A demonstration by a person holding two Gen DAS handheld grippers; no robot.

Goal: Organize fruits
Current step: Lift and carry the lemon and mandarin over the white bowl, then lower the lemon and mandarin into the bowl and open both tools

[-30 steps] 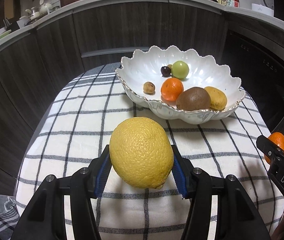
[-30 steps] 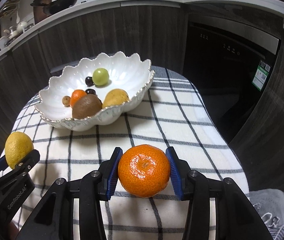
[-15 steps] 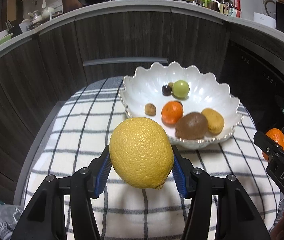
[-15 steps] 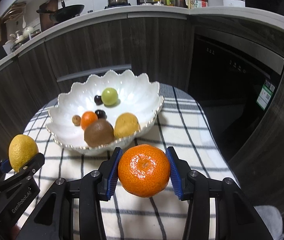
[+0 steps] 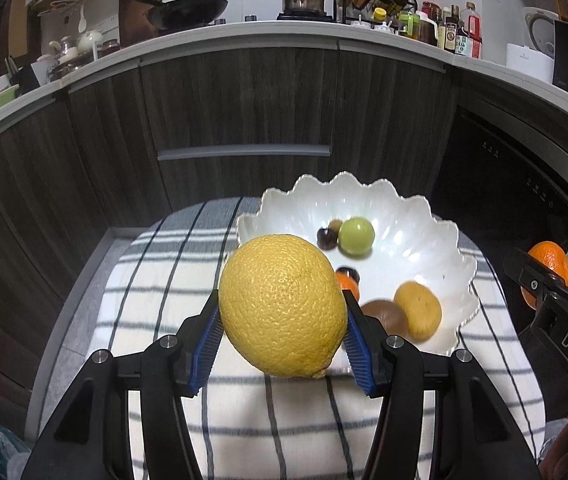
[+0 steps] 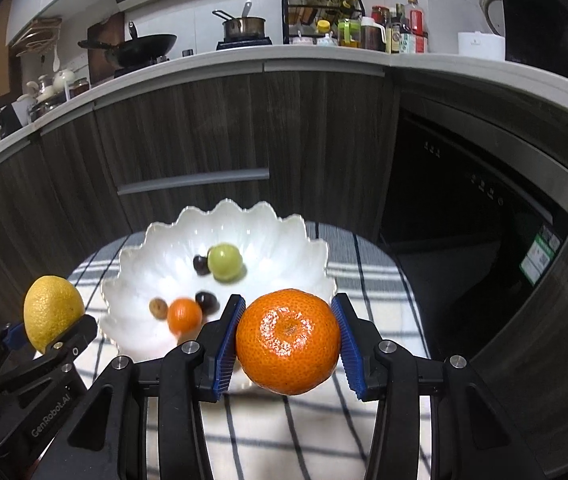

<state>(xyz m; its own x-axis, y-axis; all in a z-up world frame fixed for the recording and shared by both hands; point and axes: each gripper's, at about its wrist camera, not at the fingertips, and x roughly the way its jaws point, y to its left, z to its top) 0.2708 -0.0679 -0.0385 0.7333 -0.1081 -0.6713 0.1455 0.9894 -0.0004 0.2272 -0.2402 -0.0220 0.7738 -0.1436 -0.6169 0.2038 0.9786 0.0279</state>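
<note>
Lemon (image 5: 282,306) clamped in left gripper (image 5: 282,338), mandarin (image 6: 288,341) in right gripper (image 6: 288,350), bowl (image 6: 284,236) w/ fruit beyond

A white cloth with dark grid lines (image 5: 164,280) covered the table. Behind it stood dark wood-grain cabinets (image 6: 204,128), with a black wok (image 5: 188,10) and a steel saucepan (image 6: 244,26) on the pale countertop (image 6: 324,56).

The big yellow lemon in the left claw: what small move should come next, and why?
Probably carry the big yellow lemon forward over the white scalloped bowl. The left claw grips it above the checked cloth, short of the bowl, where other fruits already lie. The right claw holds a round orange mandarin likewise.
</note>
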